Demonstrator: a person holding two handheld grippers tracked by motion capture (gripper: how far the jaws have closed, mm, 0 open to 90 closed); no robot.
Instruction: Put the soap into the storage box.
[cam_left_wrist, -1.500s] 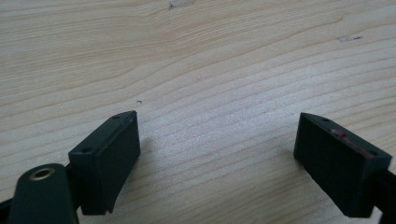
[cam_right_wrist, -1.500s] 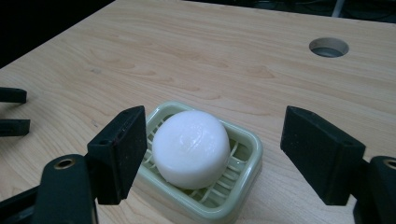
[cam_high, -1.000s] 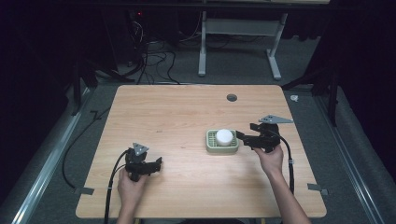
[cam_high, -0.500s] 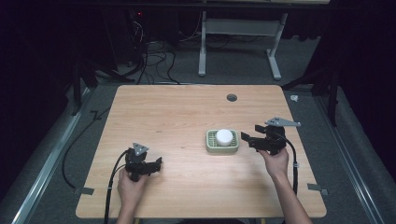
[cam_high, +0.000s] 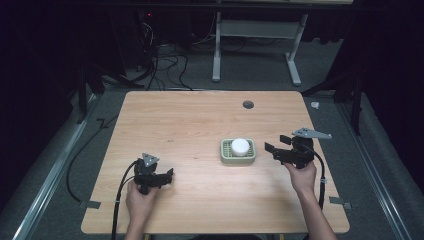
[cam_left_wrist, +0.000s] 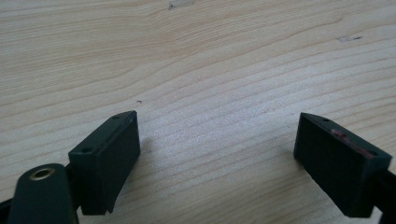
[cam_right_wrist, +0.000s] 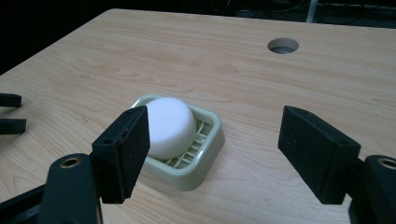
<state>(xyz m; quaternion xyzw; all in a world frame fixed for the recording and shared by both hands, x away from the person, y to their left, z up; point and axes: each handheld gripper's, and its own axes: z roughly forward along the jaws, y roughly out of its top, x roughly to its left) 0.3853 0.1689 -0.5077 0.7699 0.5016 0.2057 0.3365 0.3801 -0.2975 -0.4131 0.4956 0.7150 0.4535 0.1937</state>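
the soap dish (cam_high: 238, 152) with the white soap (cam_high: 240, 146) on it is the one obstacle on the counter (cam_high: 190, 120). beyond the dish the wood lies bare up to a round hole (cam_high: 248, 104) near the far edge. left of the dish a wide bare stretch runs to the left tongs (cam_high: 167, 175). right of the dish a narrow free strip separates it from the right tongs (cam_high: 269, 151), their jaws apart with nothing between.

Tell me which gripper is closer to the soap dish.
The right gripper: it sits just beside the green soap dish, jaws pointing at it. The left gripper is well off, toward the near edge.
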